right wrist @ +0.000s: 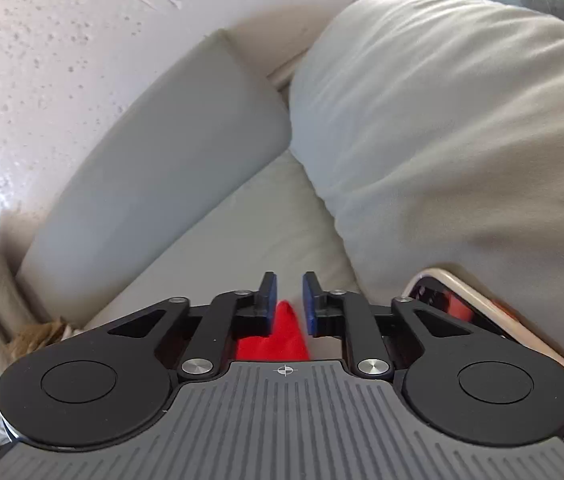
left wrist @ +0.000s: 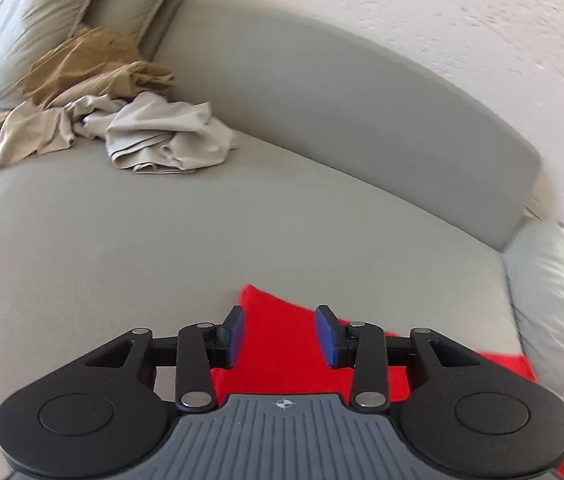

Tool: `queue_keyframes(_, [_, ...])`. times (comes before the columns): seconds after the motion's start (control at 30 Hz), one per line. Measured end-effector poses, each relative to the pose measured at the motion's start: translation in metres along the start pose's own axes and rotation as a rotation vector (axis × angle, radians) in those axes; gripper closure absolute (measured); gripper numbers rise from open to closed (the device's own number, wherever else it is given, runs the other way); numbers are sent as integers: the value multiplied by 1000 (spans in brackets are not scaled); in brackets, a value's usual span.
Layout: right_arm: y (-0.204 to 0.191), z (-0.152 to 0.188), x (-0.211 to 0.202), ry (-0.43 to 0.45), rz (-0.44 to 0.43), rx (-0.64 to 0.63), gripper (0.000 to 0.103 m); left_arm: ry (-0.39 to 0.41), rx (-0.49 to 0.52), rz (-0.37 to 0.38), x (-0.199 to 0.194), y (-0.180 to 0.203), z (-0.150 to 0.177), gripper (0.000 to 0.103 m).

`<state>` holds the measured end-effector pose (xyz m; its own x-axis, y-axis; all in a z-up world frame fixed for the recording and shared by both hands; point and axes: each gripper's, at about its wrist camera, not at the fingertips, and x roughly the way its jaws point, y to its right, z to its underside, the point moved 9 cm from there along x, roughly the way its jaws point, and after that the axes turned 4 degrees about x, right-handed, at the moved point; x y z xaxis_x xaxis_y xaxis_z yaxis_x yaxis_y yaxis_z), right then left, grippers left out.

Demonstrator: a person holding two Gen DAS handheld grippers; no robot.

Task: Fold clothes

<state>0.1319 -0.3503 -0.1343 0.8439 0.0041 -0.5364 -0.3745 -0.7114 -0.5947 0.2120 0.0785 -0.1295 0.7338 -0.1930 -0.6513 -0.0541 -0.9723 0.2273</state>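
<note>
While a rough white wall [left wrist: 462, 20] fills the background of both views, a grey-beige sofa [left wrist: 122, 260] takes up most of the rest, with a long back cushion [left wrist: 342, 120] running along that wall. At the sofa's right end sits a big pale cushion [right wrist: 462, 120], puffy and creased, leaning against the end of the back cushion. At the far left end, 2 more pillows [left wrist: 22, 32] are propped up, and in front of them lies a heap of unfolded clothes [left wrist: 122, 120]: a tan piece on top, beige pieces spilling toward the seat, and a bit of green at the edge.

Nearer the camera, a red garment [left wrist: 282, 344] lies flat on the seat, close to the right-hand cushion. Its pointed corner shows beyond the left gripper [left wrist: 281, 334], and more red spreads out under that tool to the right.

Both tools hang above the red garment with nothing pinched. On the left gripper the 2 blue pads [left wrist: 328, 336] stand apart, released, with red cloth seen through the gap but lying below on the seat. On the right gripper [right wrist: 289, 304] the gap is narrower, also released; a tip of the red garment [right wrist: 282, 332] shows behind it, not touching either pad as far as I can tell.

A small flat object with a pale rim [right wrist: 462, 304] lies at the foot of the big cushion; it is too hidden to tell what it is.
</note>
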Motion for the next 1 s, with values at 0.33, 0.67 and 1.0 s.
queue_keyframes(0.33, [-71,130,-67,-188,-92,-537,61,-75,414,101,-33,106,117,60])
queue_keyframes(0.67, [-11,165,-140,-381,91,-684,54,-208,439,61,-81,91,152,59])
queue_keyframes(1.0, [53,110,-127,-295,-107,160,33,-46,283,130,-58,115,135,52])
